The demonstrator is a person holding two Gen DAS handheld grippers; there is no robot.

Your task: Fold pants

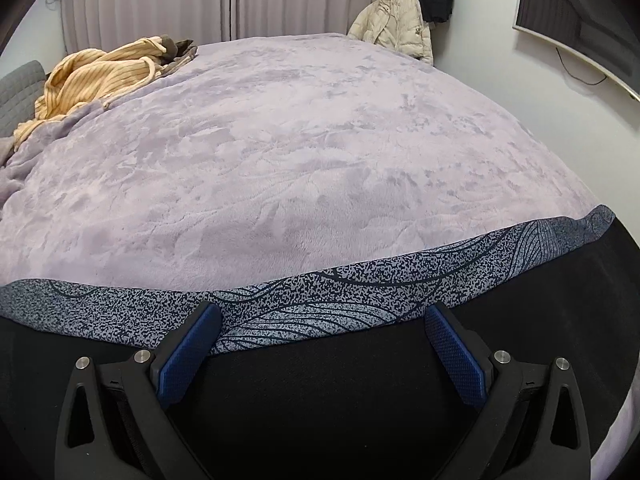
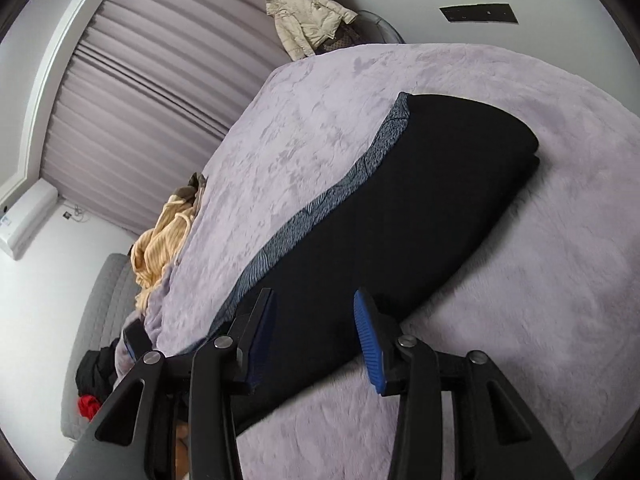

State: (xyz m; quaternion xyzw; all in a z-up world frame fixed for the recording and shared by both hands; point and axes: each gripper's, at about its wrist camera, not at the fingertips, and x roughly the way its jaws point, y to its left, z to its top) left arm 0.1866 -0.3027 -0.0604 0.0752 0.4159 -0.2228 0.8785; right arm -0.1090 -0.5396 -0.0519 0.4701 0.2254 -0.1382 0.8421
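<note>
The left gripper [image 1: 322,320] has its jaws spread wide with nothing pinched; its blue pads [image 1: 454,354] hang over the black pants [image 2: 400,216], one tip over the patterned side stripe [image 1: 320,300], and whether they touch the cloth cannot be told. The right gripper [image 2: 316,320] stands partly open, its two fingers astride the near end of the pants with the cloth below and between them, but the pads do not visibly press on it, so it reads as poised rather than gripping. The pants lie as a long, already doubled band across the bed [image 2: 540,300], near its nearer edge on the lilac blanket, stripe edge turned toward the middle of the bed and a rounded fold at the far end; lying flat and straight like this, they are likely set up for a further fold along their length. The two grippers seem placed at one end so both corners can be lifted together and the layers kept aligned. Farther off, a yellow ribbed garment [image 1: 92,76] is heaped at the bed's far left corner, and a cream jacket [image 1: 394,24] hangs beyond the far edge, both well clear of the work.
</note>
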